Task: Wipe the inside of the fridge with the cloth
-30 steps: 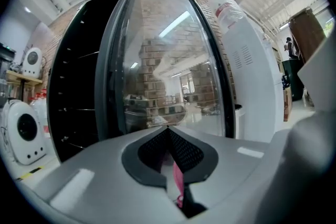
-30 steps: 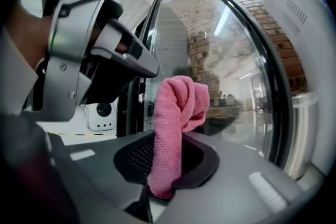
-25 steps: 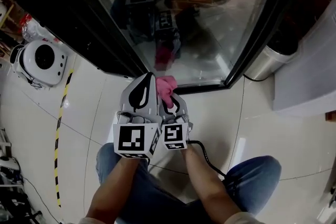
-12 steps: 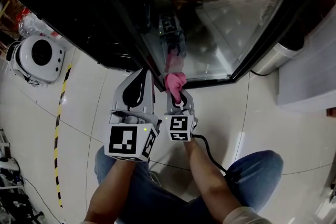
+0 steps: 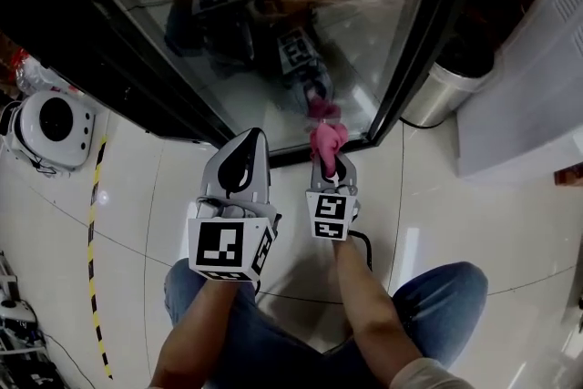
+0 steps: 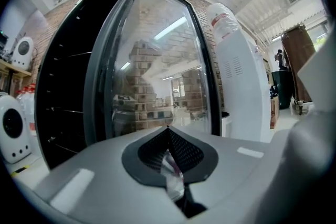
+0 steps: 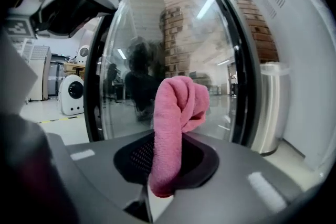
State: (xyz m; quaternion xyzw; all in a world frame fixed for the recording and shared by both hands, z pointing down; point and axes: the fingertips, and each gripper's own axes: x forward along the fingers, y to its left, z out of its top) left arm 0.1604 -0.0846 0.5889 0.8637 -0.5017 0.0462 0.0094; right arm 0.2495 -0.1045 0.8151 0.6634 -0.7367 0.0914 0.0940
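The fridge's curved glass door (image 5: 273,32) stands closed in its black frame, right in front of both grippers. A pink cloth (image 5: 326,139) sticks up out of my right gripper (image 5: 330,161), which is shut on it close to the door's lower right corner. In the right gripper view the cloth (image 7: 176,113) rises folded between the pads, with the glass (image 7: 173,34) behind it. My left gripper (image 5: 248,141) hovers to the left of the right one, shut with nothing in it. The left gripper view shows its tips (image 6: 168,132) aimed at the glass (image 6: 157,71).
A white round appliance (image 5: 50,127) sits on the tiled floor at left beside a yellow-black tape line (image 5: 94,223). A steel cylindrical bin (image 5: 446,91) and a white cabinet (image 5: 537,87) flank the fridge at right. The person's jeans-clad legs (image 5: 437,296) fill the bottom.
My right gripper has carried the pink cloth rightward, away from the left gripper, toward the door's right edge. The left gripper has stayed shut and barely shifted.
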